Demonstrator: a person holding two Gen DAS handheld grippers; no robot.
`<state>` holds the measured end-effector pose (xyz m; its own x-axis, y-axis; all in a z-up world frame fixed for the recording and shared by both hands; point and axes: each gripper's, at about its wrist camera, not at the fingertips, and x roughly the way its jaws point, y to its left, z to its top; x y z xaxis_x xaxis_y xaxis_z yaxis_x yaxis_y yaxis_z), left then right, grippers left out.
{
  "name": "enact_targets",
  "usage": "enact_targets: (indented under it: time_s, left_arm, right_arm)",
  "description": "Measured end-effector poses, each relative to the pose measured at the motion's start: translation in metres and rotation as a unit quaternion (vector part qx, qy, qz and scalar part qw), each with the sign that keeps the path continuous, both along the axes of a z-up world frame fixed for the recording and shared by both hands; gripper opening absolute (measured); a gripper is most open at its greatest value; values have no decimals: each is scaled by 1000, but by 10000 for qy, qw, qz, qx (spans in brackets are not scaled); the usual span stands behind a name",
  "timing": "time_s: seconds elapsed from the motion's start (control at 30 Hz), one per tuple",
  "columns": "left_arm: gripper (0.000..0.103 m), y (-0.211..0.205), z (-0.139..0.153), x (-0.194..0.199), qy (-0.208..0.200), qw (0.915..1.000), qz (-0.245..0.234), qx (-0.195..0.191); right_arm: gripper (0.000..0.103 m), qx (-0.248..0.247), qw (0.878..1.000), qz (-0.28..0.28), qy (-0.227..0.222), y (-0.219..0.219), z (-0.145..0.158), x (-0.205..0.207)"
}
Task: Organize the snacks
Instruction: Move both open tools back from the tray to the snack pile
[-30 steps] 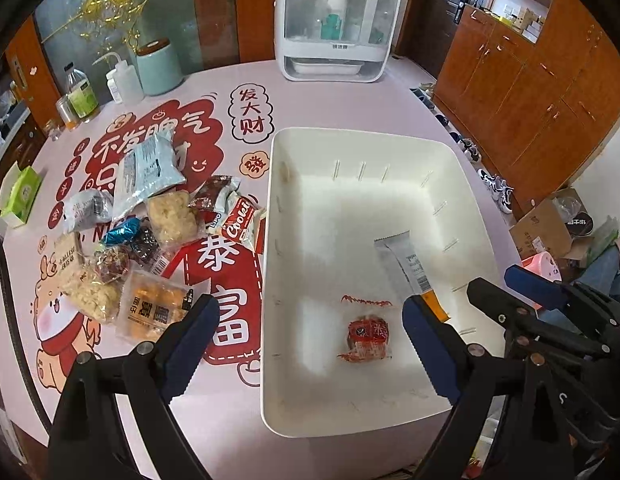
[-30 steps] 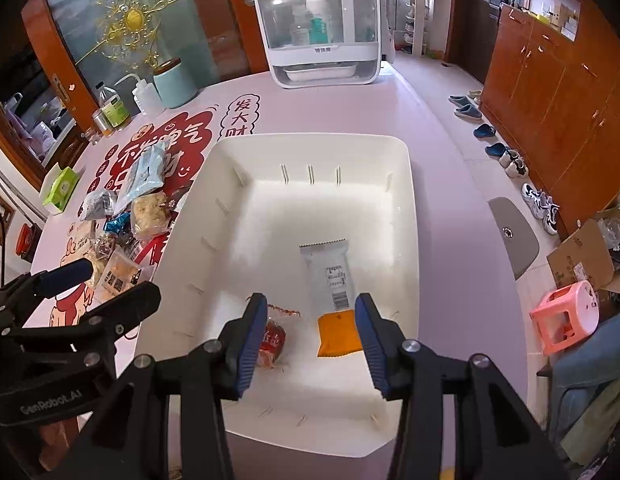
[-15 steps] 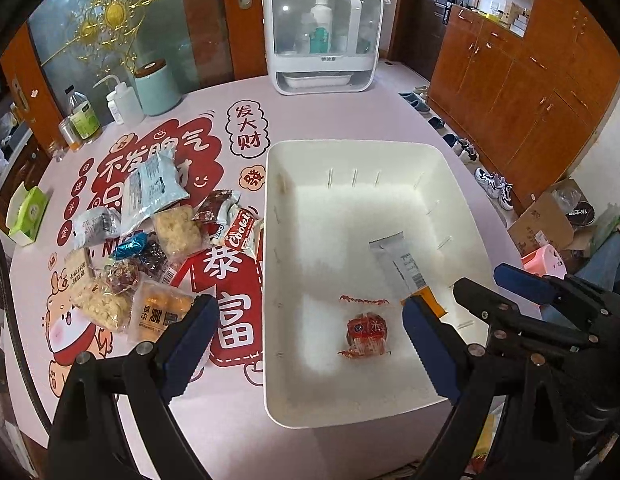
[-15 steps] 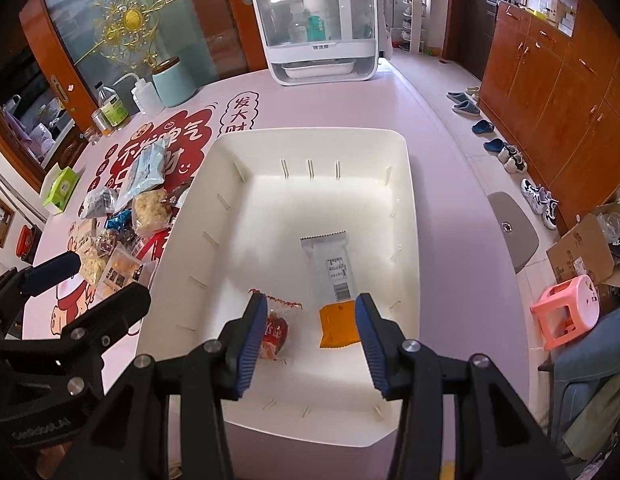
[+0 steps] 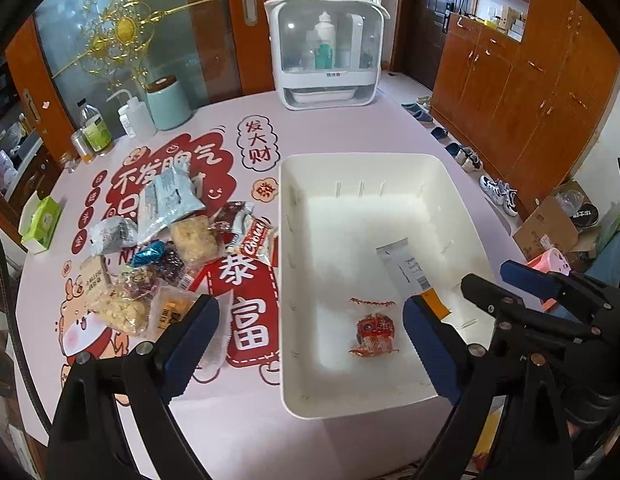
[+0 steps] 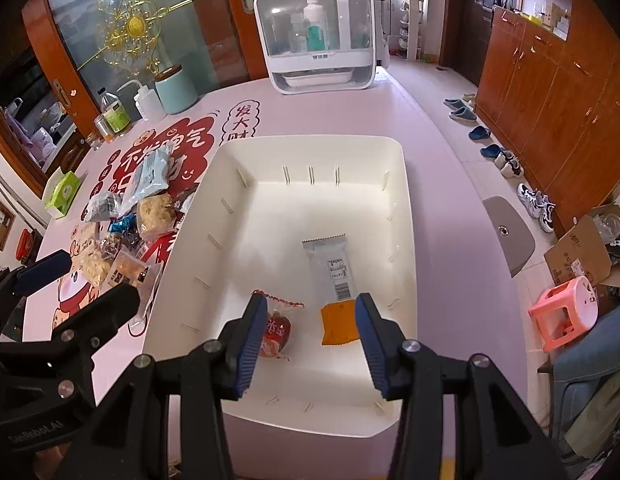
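**Two snacks in the bin, both claws empty**

Your left claw (image 5: 310,330) stands wide apart and holds nothing; one finger hangs over the snack pile (image 5: 157,256), the other over the white bin (image 5: 287,240). Your right claw (image 6: 310,334) is about half apart and also empty, hanging above the near end of the bin.

Inside the bin you have two snacks. The small red-wrapped snack (image 5: 374,330) lies near the front, and the long grey and orange packet (image 6: 336,284) lies just beside it, not touching. The other snacks lie in a loose heap on the pink table (image 5: 342,136), left of the bin: a silver-blue bag (image 5: 165,202), pale puffed pieces in clear wrap, a red and white "Choco" bar (image 5: 255,236), and several more, some overlapping.
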<state>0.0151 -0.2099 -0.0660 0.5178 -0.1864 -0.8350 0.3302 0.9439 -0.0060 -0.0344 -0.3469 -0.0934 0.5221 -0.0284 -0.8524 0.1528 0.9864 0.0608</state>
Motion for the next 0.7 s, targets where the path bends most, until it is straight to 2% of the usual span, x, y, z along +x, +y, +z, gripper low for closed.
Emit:
enact_targets:
  time_s: [0.33,0.53,0.7]
  left_arm:
    - [92,47,11,-13,-232,9995,197,-17]
    - [92,99,17,-16,-335,9983,458,-99]
    - [92,159,21,-9,-193,9976,594,-315]
  right_arm:
    - [46,15,9993,-26,-367,27,16,3]
    - [46,39,9986,83,-525,69,25,8]
    - [46,-1,9980,264,-566,117,32,12]
